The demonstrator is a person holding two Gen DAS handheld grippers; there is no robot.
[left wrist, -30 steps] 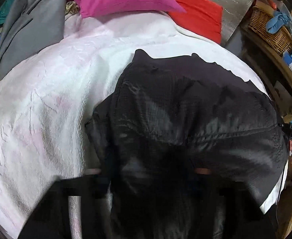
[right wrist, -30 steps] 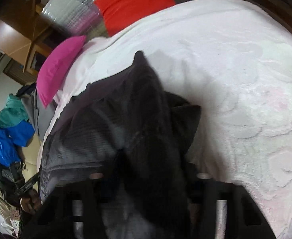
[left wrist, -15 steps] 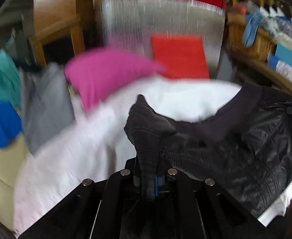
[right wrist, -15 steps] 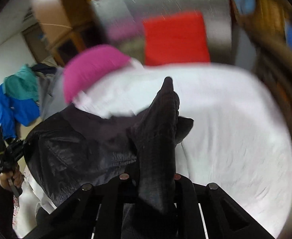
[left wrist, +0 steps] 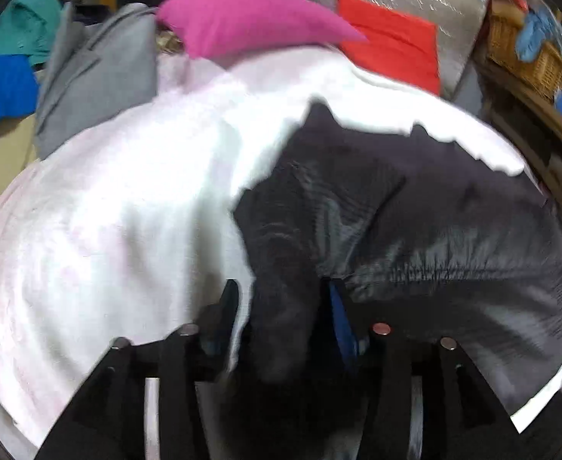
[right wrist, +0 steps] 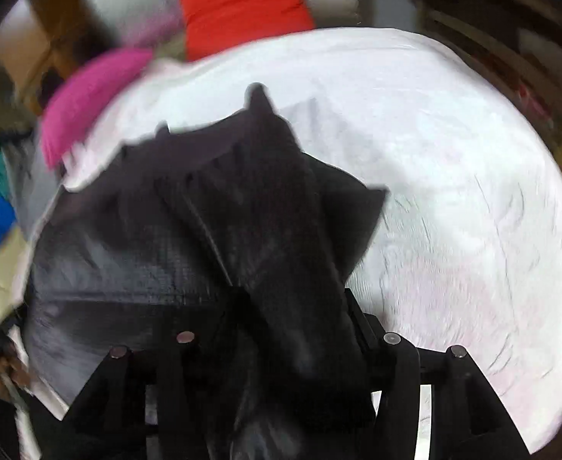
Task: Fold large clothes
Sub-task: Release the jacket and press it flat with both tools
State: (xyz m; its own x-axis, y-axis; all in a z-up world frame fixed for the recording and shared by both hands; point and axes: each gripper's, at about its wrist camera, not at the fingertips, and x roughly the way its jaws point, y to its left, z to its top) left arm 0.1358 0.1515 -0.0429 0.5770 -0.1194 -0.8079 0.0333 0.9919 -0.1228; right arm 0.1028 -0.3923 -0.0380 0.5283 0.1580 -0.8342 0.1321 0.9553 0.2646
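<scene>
The black jacket [left wrist: 415, 230] lies spread on the white bedspread [left wrist: 108, 230], its body filling the 3 to 5 o'clock part of the left view and the 8 to 10 o'clock part of the right view, with its far edge pointing toward 12. Half a second ago both tongs were clamped tight on bunched cloth held high above the bed, with the headboard in view; now both look down at the bedspread again and the jacket has come down flat. The left gripper [left wrist: 281, 306] is opening, its jaws at a middling width, and a dark fold hangs between them without the pads [left wrist: 229, 306] clearly pressing it. The right gripper [right wrist: 292, 318] is opening likewise, a thick fold draped between and over its jaws; blur hides whether anything is touched. This reads as a release after a lift-and-lay, so one fold looks placed. The pink pillow [left wrist: 250, 19] and red cushion [left wrist: 392, 50] sit at 12, well apart from the jacket. Next comes backing the tongs off without dragging the cloth
</scene>
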